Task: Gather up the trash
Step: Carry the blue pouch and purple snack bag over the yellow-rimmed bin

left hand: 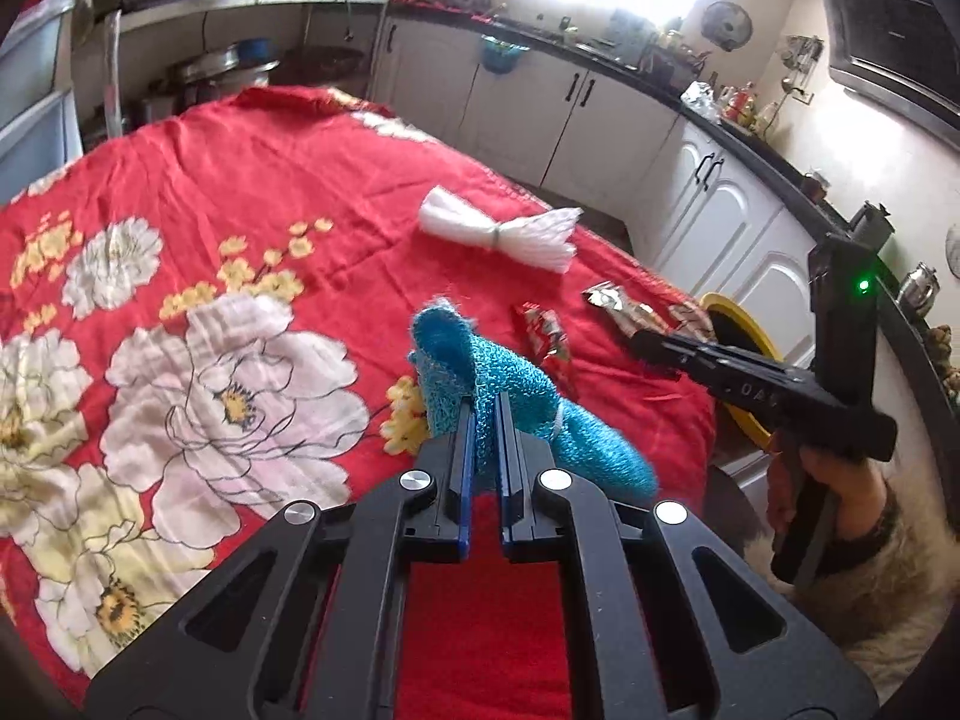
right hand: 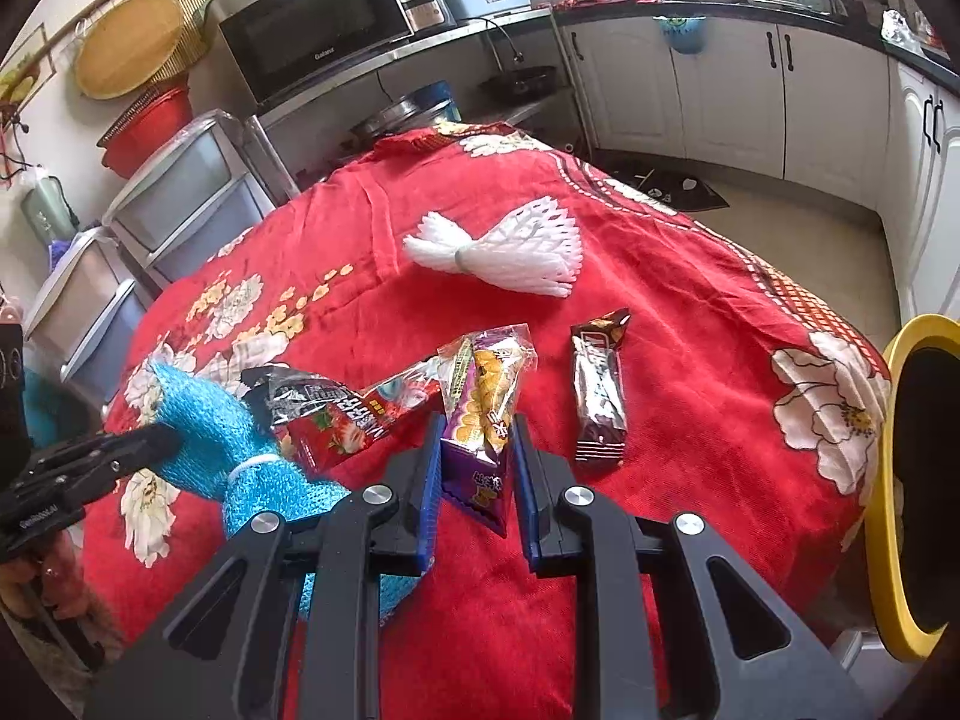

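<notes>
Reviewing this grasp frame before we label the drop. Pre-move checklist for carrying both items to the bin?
1. Left gripper shut on the blue mesh bundle: ok, cloth pinched between the pads.
2. Right gripper shut on the purple snack wrapper: ok, pads against its sides.
3. Bundle fully clear of the red tablecloth: cannot tell, its tail hangs low.
4. Yellow-rimmed bin within view at the table edge: ok.
5. Bin opening unobstructed: cannot tell, only part shows.
6. Table cleared: not ok; red wrapper, brown wrapper and white foam net remain.
</notes>
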### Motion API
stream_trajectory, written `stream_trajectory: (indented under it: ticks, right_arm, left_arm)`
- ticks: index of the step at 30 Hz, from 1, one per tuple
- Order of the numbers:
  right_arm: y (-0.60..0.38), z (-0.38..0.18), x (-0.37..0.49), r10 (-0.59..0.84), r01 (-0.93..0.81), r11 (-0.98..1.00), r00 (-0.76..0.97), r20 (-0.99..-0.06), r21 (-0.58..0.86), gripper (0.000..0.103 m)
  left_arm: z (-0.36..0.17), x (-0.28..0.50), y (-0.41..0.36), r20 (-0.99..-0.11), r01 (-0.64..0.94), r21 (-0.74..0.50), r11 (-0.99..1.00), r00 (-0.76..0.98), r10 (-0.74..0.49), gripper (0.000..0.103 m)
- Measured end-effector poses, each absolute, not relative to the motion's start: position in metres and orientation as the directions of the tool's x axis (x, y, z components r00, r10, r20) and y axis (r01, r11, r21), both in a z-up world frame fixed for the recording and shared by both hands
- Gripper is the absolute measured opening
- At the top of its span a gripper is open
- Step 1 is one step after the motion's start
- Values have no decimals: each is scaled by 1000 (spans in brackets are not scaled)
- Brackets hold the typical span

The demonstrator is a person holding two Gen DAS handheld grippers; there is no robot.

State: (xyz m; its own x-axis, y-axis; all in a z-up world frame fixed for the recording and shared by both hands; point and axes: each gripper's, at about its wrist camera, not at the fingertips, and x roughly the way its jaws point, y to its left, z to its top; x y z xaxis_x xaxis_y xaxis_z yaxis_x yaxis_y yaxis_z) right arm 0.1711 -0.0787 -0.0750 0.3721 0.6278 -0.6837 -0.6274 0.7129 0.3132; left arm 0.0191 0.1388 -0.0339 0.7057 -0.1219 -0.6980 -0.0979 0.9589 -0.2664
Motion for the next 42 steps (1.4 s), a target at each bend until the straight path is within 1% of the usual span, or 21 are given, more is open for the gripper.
stream_trajectory:
  ticks: [7,23,37,42]
  right_arm:
    - [-96,-67,169,627,-609,727,404,-666,316,20]
    - [-151,-47,178,613,-535,774,499,-613,338,20]
    - [-192,-33,185,587,-467,807,573,-572,360,20]
    - [-207,-31,186,570,-443,821,596,-565,360,20]
  left_arm:
    - [-13,21,119,-666,-49,-255,966,733,-138,1]
    - [27,61,76,-601,73,-194,978,779,-178,1]
    - [87,90,49,-463,157,-221,963,852,-245,1]
    - [96,103,35,-445,189,-210,959,855,-266,1]
